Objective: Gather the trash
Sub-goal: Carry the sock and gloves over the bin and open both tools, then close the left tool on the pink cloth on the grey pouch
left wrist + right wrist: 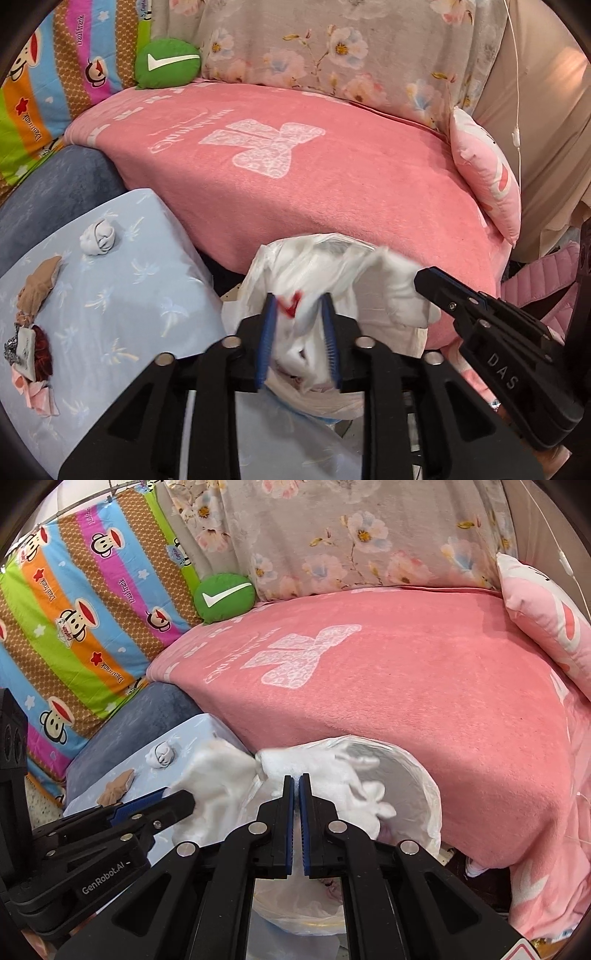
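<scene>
Gripping the rim of a thin white plastic trash bag (317, 258) at lower centre of its view, the left gripper (298, 306) has its blue-padded jaws closed on a bunched fold of the film with a red mark. The right gripper (296, 786), low in its own frame, has its jaws nearly together on a crumpled white tissue wad (314, 771) at the bag's open mouth, before the pink fleece blanket (406, 686). At left, the pale blue palm-print worktop (122, 266) carries a small white crumpled scrap (98, 236) and a tan crumpled scrap (38, 282).
</scene>
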The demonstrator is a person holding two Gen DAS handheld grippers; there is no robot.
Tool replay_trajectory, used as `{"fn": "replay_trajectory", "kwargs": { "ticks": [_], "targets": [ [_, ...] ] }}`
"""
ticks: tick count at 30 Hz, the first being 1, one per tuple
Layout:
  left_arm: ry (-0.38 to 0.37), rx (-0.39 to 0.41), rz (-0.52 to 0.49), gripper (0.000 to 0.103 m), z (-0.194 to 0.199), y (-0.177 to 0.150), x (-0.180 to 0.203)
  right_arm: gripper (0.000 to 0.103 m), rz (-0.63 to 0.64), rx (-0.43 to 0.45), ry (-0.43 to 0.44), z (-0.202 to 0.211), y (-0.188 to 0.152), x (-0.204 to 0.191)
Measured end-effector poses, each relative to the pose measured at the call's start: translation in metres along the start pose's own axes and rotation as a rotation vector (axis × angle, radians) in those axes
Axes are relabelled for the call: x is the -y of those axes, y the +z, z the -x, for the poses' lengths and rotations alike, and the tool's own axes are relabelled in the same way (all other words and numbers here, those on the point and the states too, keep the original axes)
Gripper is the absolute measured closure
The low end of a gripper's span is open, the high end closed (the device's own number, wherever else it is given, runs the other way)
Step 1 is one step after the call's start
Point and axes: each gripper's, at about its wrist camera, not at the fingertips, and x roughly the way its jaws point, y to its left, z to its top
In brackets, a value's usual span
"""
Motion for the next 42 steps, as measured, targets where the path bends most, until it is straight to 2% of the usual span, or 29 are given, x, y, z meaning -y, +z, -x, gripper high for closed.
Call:
{"fn": "replay_trajectory", "kwargs": {
  "ticks": [1,2,3,5,9,24,29,37,42],
  "targets": [
    [0.001,0.006,-0.002,0.065,0.0,0.0,0.002,0.095,-0.001,0.004,-0.002,0.001,0.0,0.001],
    [0.007,0.012,-0.005,0.051,0.001,0.001,0.003,0.095,-0.001,0.004,-0.002,0.001,0.001,0.002],
    [0.012,0.021,-0.006,0.043,0.002,0.001,0.004,0.094,-0.003,0.004,-0.004,0.001,0.001,0.002],
    [0.022,0.047,-0.01,0.041,0.005,0.002,0.005,0.091,-0.004,0.007,-0.006,0.001,0.002,0.003],
    [0.042,0.043,-0.012,0.04,0.003,0.003,0.002,0.087,-0.005,0.007,-0.006,0.001,0.001,0.003],
    [0.093,0.027,0.094,0.04,0.008,-0.013,-0.035,0.077,0.043,-0.028,0.015,-0.006,-0.009,-0.028],
    [0.118,0.031,0.13,0.04,0.015,-0.022,-0.054,0.076,0.074,-0.041,0.03,-0.009,-0.013,-0.046],
    [0.19,0.044,0.212,0.033,0.029,-0.039,-0.096,0.074,0.125,-0.07,0.056,-0.016,-0.023,-0.078],
    [0.23,0.045,0.267,0.033,0.039,-0.05,-0.124,0.068,0.15,-0.085,0.076,-0.022,-0.027,-0.099]
  ]
}}
